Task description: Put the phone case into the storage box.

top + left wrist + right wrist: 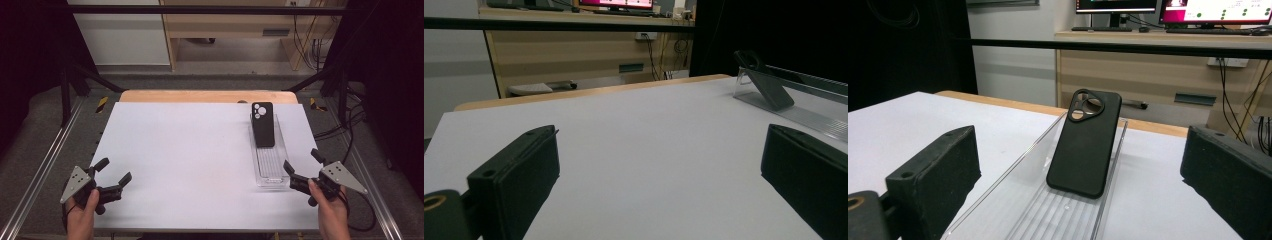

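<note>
1. Phone case (263, 124), black, camera cutouts at the far end: it sits in the far part of a clear tray (270, 165) on the right side of the white table (190, 160), top end leaning up on the tray's far wall. In the right gripper view the phone case (1084, 144) stands tilted, straight ahead.
2. Long axis of case and tray runs 12-to-6 o'clock, near-to-far.
3. Right gripper (300, 167) hovers just off the tray's near right corner, jaws spread wide, nothing between them. Case lies at approx 11 o'clock from it, w/ the bare near half of the tray between.
4. Left gripper (114, 171) is at the near left corner, jaws also spread and empty; case is well apart, at approx 2 o'clock.
5. So the right hand is much nearer; I'd guess it takes the reach.
6. Room: open tabletop left of the tray; tray's right wall is near the table's right edge, so less space that side. Tray walls flank the case's long sides.
</note>
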